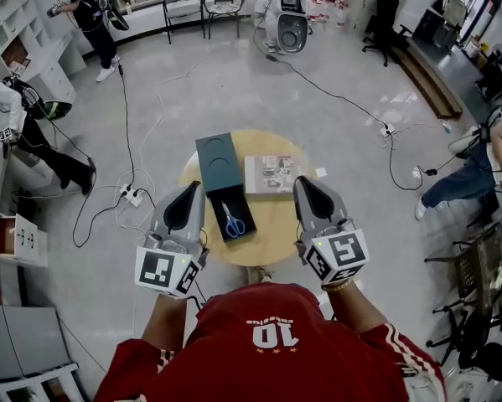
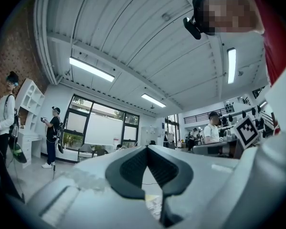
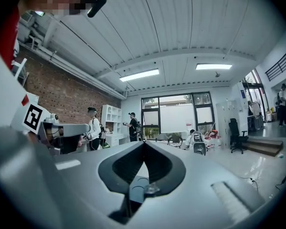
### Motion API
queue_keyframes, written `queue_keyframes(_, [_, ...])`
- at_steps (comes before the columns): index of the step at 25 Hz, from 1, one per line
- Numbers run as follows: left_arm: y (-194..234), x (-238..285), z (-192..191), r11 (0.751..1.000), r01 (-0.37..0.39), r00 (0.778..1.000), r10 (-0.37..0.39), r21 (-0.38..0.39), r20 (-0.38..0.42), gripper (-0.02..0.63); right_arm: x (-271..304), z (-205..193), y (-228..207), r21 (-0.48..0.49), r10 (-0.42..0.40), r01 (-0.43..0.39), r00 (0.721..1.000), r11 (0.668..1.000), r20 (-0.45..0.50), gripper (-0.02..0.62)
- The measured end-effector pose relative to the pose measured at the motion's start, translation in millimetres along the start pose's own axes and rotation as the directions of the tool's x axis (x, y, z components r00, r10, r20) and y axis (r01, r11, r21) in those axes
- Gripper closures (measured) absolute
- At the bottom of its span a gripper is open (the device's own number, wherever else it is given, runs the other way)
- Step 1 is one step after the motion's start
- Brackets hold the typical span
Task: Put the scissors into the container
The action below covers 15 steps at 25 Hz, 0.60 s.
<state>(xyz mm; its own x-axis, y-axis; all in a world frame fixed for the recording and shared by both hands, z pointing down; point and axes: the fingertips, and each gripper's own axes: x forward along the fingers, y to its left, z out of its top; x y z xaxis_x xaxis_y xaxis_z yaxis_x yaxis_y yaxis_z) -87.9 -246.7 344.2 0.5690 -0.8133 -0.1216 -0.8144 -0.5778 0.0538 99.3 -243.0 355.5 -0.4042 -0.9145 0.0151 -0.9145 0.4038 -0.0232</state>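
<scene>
The jaws of the left gripper and the right gripper are seen closed and empty over the near side of the desk, while the scissors seem already laid inside the container, leaving little undone.

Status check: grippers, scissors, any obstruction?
Left gripper shut, empty; right gripper shut, empty. Scissors lying in container. Nothing in the way.
</scene>
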Motion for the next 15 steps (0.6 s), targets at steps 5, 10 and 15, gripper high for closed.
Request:
queue_keyframes(5, [-3.0, 1.7, 0.0, 1.0, 0.011, 1.0, -0.011, -0.001, 0.001, 0.604, 4.1, -2.2, 2.2, -0.011, 0.009, -0.01, 1.0, 1.0, -0.011, 0.607])
queue_keyframes(10, [-3.5, 3.1, 2.2, 1.0, 0.015, 1.0, -0.015, -0.002, 0.003, 0.604, 6.9, -1.3, 6.7, -0.015, 0.014, -0.014, 1.0, 1.0, -0.016, 0.607])
queue_keyframes(15, [-6.1, 2.8, 3.2, 1.0, 0.021, 1.0, -0.021, -0.002, 0.005, 0.604, 6.9, 2.0, 6.2, -0.017, -0.001, 0.001, 1.0, 1.0, -0.003, 0.607])
